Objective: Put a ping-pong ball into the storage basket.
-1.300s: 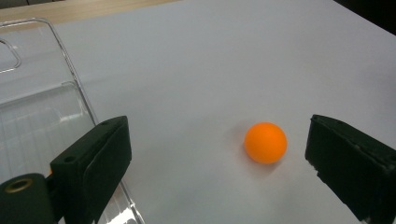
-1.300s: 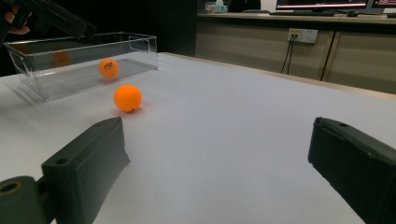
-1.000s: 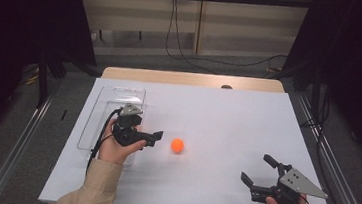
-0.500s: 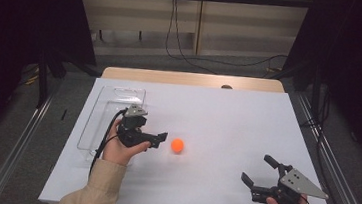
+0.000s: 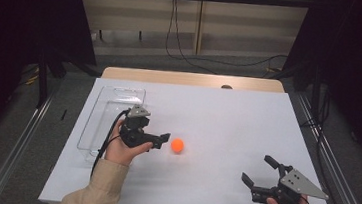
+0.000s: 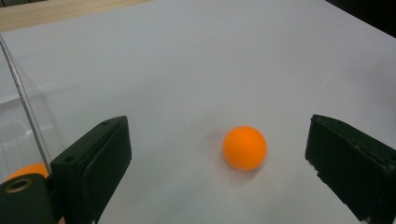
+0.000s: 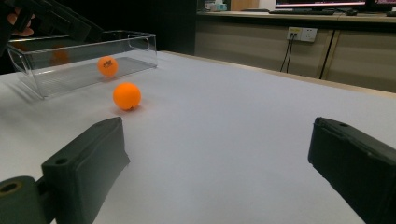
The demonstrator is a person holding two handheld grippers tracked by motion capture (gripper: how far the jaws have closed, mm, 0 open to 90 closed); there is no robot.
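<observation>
Item: orange ball [image 5: 177,145], loose on the white table [image 5: 228,116], just ahead of my left gripper [image 5: 163,140] and apart from it. In the left gripper view the ball [image 6: 244,147] lies between the lines of the two jaws but a little beyond their tips, nearer the right-hand one.

Left gripper: jaws wide apart, holding nothing. Right gripper [image 5: 259,172]: jaws wide apart as well, holding nothing, resting low near my edge of the table, well apart from the ball.

Step in hand, as I judge it: pick up the ball with the left gripper, most likely for the clear tray [image 5: 97,124].

How I would do it well:
- slide forward until the ball sits midway between the pads, not near one tip;
- keep the jaws low and level so the pads meet its widest part;
- close gently; a round, light ball will squirt away if touched on one side first.

Also present: the tray just to the left of my left hand [image 5: 123,149], with a second orange ball [image 7: 108,66] inside; a further orange patch behind the tray wall may be a reflection, I cannot be sure.

In the way: nothing lies between gripper and ball. The near tray wall [image 6: 28,112] stands close to the left jaw.
</observation>
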